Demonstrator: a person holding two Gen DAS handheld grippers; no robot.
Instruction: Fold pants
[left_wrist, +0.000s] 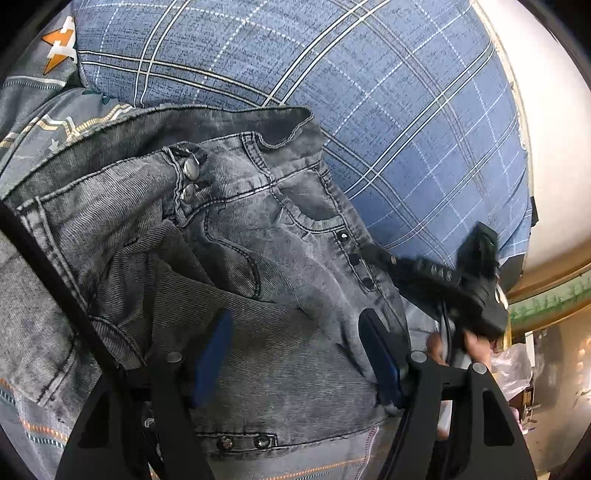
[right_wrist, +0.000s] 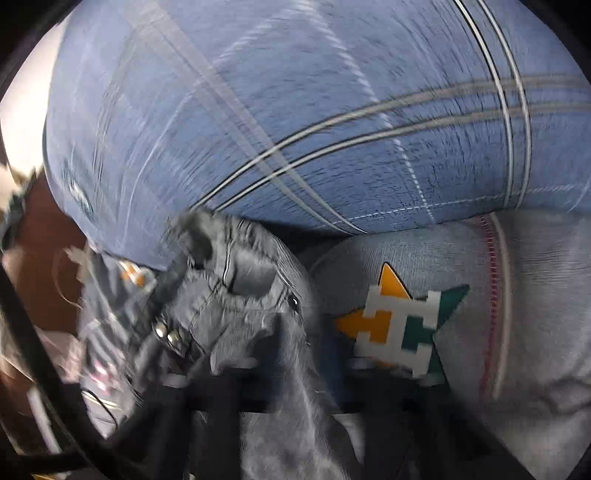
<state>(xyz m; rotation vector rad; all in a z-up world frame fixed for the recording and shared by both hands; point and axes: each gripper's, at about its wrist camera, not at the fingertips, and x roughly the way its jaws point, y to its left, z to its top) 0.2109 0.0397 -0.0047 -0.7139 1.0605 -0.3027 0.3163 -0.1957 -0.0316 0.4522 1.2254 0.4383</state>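
Grey washed denim pants (left_wrist: 258, 236) lie bunched on the bed, waistband and two metal buttons (left_wrist: 190, 181) up. My left gripper (left_wrist: 299, 354) is open, its blue-padded fingers (left_wrist: 214, 354) spread over the denim near the pocket. My right gripper shows in the left wrist view (left_wrist: 388, 258) at the pants' right edge, seemingly shut on the seam. In the blurred right wrist view, denim (right_wrist: 273, 332) fills the space between the right gripper's fingers (right_wrist: 295, 365).
A blue plaid cover (left_wrist: 332, 74) lies beyond the pants. A grey patterned pillow or quilt (right_wrist: 480, 295) with an orange-green star sits to the right. A white wall (left_wrist: 554, 147) and room clutter lie at the right edge.
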